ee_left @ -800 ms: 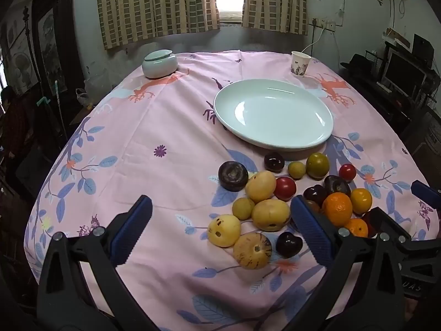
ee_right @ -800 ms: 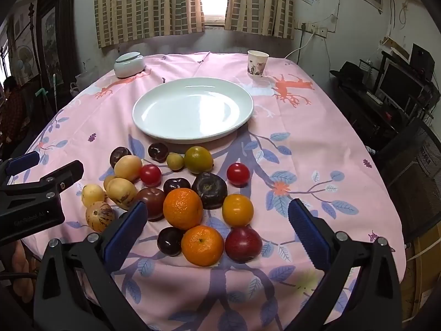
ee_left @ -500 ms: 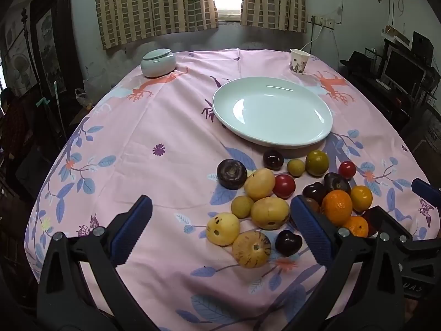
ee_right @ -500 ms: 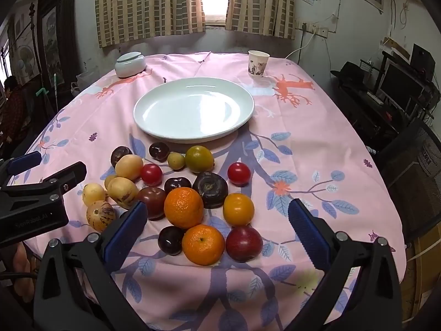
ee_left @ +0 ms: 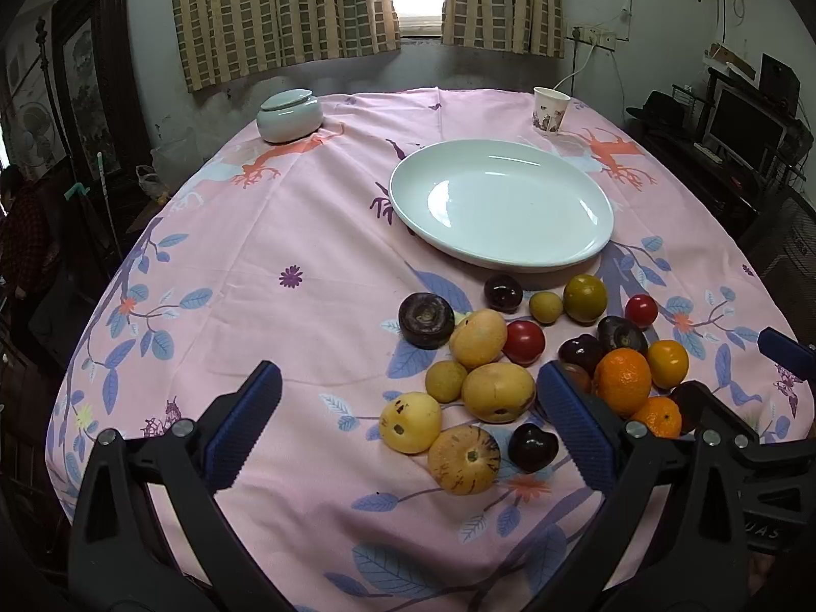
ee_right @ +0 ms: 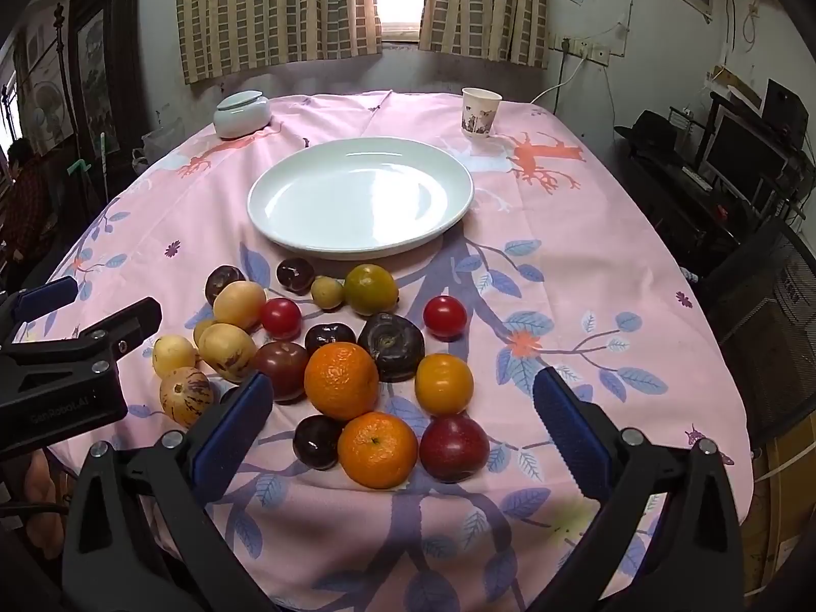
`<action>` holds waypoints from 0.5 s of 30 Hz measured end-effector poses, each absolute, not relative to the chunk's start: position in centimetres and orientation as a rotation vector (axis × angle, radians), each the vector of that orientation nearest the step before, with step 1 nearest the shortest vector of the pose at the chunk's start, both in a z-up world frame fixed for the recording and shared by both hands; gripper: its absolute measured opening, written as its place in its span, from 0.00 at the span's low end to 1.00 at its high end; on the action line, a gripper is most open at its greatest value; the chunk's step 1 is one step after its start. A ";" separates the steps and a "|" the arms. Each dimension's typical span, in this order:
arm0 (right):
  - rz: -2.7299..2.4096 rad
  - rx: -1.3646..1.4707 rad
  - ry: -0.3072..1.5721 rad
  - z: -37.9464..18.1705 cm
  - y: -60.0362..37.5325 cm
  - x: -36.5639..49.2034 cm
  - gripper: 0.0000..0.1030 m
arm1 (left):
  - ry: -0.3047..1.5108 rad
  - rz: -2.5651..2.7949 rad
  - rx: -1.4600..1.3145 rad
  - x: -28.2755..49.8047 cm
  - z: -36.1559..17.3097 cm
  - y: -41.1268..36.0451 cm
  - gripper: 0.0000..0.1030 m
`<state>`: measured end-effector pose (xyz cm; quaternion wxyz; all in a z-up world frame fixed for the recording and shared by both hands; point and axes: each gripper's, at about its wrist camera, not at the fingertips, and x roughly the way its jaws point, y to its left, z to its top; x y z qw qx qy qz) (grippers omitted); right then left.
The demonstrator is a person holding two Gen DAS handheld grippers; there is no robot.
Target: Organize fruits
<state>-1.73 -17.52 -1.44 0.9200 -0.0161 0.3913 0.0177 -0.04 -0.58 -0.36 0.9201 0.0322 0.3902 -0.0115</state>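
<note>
My left gripper (ee_left: 408, 423) hangs above the near edge of the table, tilted downward, its blue-padded jaws spread wide with nothing between them but cloth and the near fruit below. My right gripper (ee_right: 395, 426) is in the same attitude just beside it, jaws likewise wide apart and gripping nothing.

The fruits (ee_right: 326, 352) lie loose in one cluster on the pink floral tablecloth (ee_left: 285, 234), none of them on the plate. The white oval plate (ee_left: 502, 204) sits bare just beyond the cluster, towards the middle of the table.

From my right wrist view: a large orange (ee_right: 340, 380) lies at the centre of the cluster, with a smaller orange (ee_right: 377, 450) in front of it. A dark plum (ee_right: 315, 441) touches the smaller orange on one side and a red plum (ee_right: 454, 448) on the other. A yellow-orange citrus (ee_right: 443, 383) lies just beside the large orange. A dark, flattened fruit (ee_right: 391, 339) sits behind it, and a red tomato (ee_right: 444, 317) stands slightly apart.

From my left wrist view: a striped pepino melon (ee_left: 463, 459) is nearest, touching a yellow fruit (ee_left: 410, 422). A greenish citrus (ee_left: 585, 299) lies nearest the plate rim.

At the far edge stand a lidded ceramic jar (ee_left: 289, 116) and a paper cup (ee_left: 550, 111), well apart.
</note>
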 end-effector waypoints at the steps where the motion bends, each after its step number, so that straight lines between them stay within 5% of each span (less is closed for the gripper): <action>1: 0.038 -0.033 0.807 -1.5 -17.5 -1.7 0.99 | 0.802 -0.024 0.066 -0.1 -0.3 -0.6 0.98; 15: 0.056 -0.034 0.819 -1.4 -17.4 -1.2 0.99 | 0.802 -0.025 0.065 -0.1 -0.3 -0.7 0.98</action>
